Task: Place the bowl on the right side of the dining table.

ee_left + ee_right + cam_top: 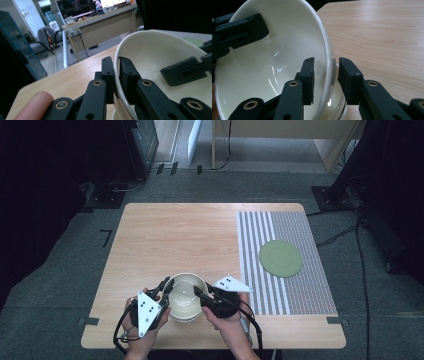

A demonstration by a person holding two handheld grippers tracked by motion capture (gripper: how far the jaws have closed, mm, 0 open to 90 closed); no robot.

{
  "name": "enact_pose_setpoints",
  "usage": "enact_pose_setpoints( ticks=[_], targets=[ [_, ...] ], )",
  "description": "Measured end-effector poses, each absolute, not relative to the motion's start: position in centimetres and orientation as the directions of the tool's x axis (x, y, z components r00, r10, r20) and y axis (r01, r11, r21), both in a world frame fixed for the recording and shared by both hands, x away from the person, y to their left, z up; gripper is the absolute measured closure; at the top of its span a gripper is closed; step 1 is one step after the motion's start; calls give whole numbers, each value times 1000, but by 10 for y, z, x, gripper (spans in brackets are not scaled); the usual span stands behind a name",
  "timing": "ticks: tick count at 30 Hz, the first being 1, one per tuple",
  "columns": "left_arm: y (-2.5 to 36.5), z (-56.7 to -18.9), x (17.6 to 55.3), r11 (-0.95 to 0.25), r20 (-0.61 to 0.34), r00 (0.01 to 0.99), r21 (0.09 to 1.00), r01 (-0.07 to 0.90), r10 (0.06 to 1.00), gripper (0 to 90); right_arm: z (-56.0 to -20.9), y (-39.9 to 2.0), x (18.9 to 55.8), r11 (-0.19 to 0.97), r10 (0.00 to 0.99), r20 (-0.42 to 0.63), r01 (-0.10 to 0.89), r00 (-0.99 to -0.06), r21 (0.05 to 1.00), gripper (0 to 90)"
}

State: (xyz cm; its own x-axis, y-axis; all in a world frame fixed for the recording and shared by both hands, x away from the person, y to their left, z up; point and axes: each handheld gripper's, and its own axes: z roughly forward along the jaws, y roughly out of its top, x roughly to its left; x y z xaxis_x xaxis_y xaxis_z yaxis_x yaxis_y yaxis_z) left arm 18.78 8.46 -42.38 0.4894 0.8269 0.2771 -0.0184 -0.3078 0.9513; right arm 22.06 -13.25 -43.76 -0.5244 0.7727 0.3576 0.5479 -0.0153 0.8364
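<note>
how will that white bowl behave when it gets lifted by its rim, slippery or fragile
The white bowl looks glazed, with bright glints, so it is probably slippery under the pads. It seems rigid ceramic, likely breakable if dropped. The left gripper is clamped on its rim; the right gripper straddles the opposite rim with a gap, so it may tilt. Another bowl seems nested underneath.

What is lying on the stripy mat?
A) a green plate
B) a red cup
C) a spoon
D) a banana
A: a round green plate lies flat on the striped mat at the right side of the wooden table, apart from the white bowl.
</note>
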Motion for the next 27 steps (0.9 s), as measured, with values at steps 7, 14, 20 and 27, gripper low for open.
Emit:
enact_pose_setpoints(
  ticks=[7, 14, 20, 27],
  targets=[
    [79, -424, 180, -298, 289, 490, 953, -60, 823, 828, -436, -135, 216, -84, 788, 400, 562, -468, 823, 828],
    [81, -423, 179, -240, 229, 523, 970, -49, 821, 812, -435, -137, 210, -68, 815, 341, 506, -469, 860, 845],
    [95, -415, 180, -108, 103, 540, 994, -23, 835, 502, -430, -142, 207, -64, 842, 291, 451, -455, 890, 844],
    [109, -413, 187, -10, -17, 572, 999, 44, 820, 169, -426, -153, 206, -61, 865, 256, 415, -433, 908, 843]
  ],
)
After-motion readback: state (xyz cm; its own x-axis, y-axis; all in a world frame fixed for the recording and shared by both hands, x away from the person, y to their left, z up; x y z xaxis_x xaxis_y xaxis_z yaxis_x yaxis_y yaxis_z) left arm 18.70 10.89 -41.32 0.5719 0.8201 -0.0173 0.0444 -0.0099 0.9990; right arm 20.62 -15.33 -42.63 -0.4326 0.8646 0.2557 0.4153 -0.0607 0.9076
